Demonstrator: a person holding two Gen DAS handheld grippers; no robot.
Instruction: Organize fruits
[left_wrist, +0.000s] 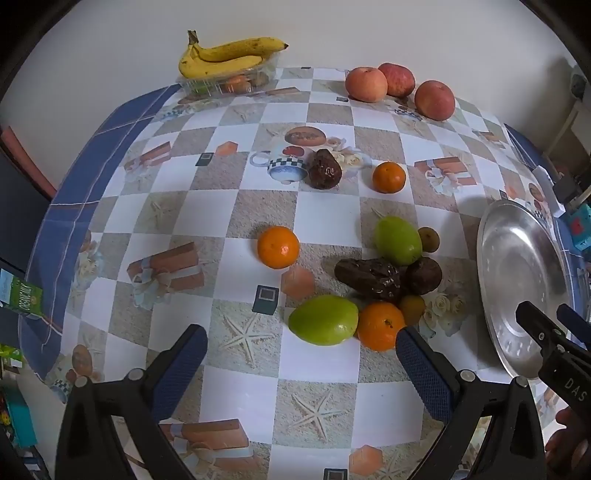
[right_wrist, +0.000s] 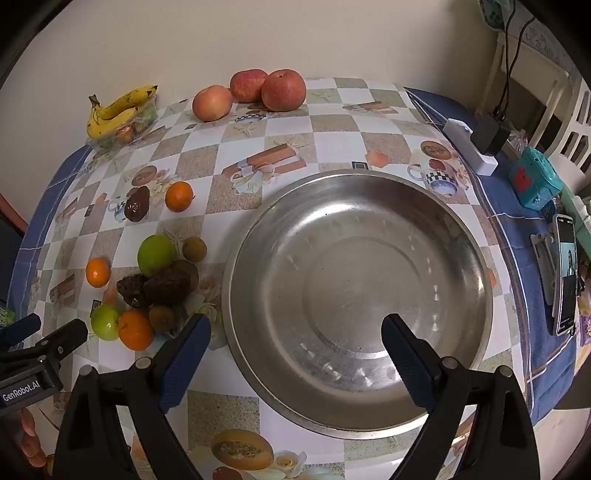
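Hovering wide open and empty, the left gripper has the green fruit lying crosswise just ahead, nearer than the equally open, empty right gripper.

**Fig. Room & table setting**

Plain off-white wall behind table. Tablecloth: grey/white checks w/ printed starfish, gift boxes, cups; blue border at edges. White slatted chair at far right, cables hanging down nearby. Light soft, even; faint shadows on cloth. Floor not visible.
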